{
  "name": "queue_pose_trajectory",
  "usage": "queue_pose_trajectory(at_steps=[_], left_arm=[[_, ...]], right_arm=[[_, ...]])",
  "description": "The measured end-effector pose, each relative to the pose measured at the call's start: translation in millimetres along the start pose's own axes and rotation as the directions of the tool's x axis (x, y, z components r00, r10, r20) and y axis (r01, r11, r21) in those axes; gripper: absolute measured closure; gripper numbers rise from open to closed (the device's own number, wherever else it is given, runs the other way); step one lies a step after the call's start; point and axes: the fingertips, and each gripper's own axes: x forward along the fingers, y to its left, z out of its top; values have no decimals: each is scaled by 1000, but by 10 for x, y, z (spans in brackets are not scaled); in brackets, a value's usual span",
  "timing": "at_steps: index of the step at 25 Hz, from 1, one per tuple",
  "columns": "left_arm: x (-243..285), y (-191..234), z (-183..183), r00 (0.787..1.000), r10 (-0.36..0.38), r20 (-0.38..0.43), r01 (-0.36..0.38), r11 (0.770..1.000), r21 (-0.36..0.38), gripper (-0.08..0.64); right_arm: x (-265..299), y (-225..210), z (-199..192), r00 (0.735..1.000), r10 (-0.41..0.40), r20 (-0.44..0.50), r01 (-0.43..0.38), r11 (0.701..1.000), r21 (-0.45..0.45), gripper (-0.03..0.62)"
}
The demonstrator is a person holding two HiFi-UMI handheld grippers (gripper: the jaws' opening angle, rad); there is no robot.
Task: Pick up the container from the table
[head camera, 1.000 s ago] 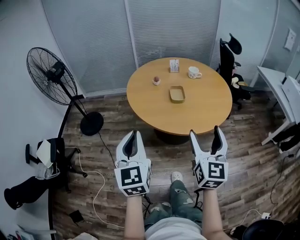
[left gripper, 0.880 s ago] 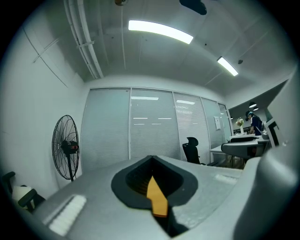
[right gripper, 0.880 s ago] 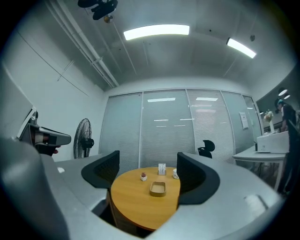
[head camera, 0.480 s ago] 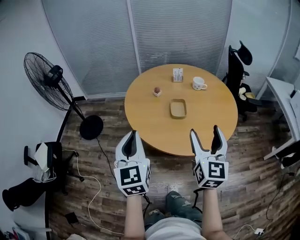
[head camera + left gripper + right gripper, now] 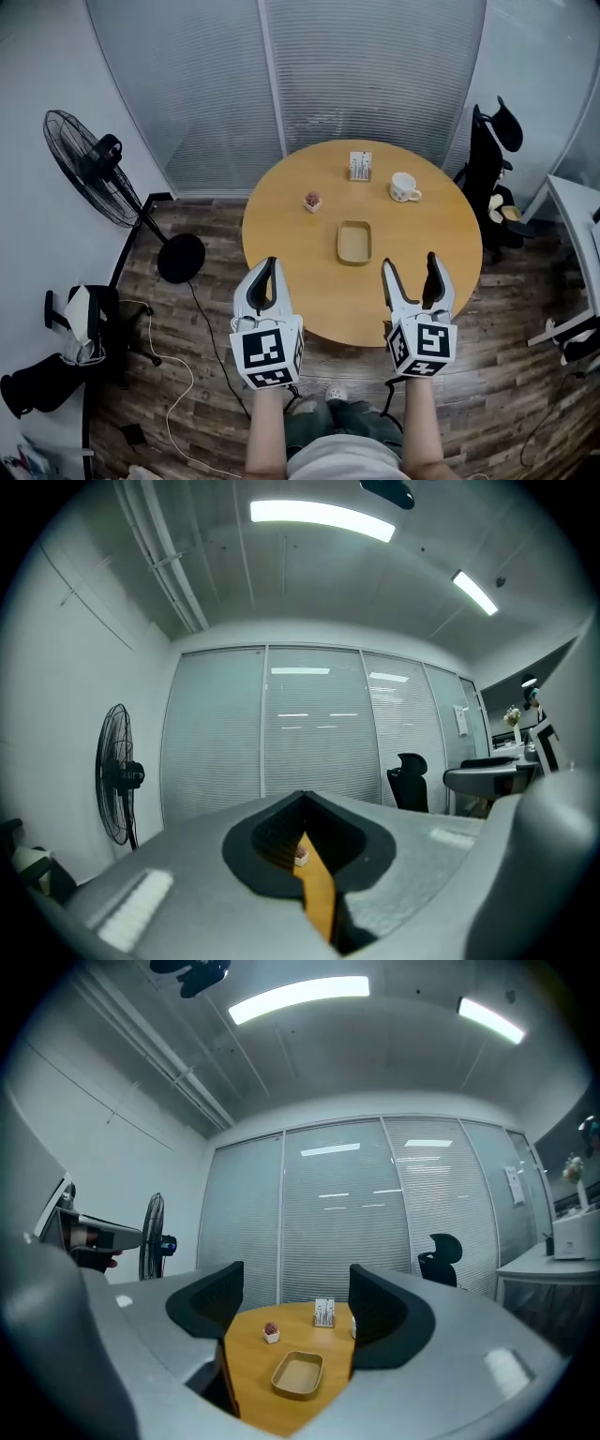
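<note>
Both forearms reach forward side by side, each tool pointing level toward 12 o'clock. The left hand-held gripper (image 5: 268,266) has its jaws drawn together to a narrow slit, while the right hand-held gripper (image 5: 410,264) stands wide, its jaws having just been closing slightly with nothing between the pads. The tan shallow rectangular container (image 5: 354,242) lies open side up near the middle of the round wooden table (image 5: 281,234), with its long axis running 12 to 6 o'clock. It sits well apart from both, at 1 o'clock of the left and 11 o'clock of the right.
</note>
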Motion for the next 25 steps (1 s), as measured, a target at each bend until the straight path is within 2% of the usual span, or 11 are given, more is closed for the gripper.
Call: queue_pose_trajectory(at_steps=[14, 25], left_arm=[[608, 78, -273, 998, 3, -67, -3, 1000, -3, 559], [1501, 291, -374, 995, -51, -86, 51, 999, 0, 559]], right_arm=[[607, -137, -369, 997, 2, -84, 1, 999, 33, 232], [1411, -192, -544, 992, -51, -117, 56, 998, 42, 241]])
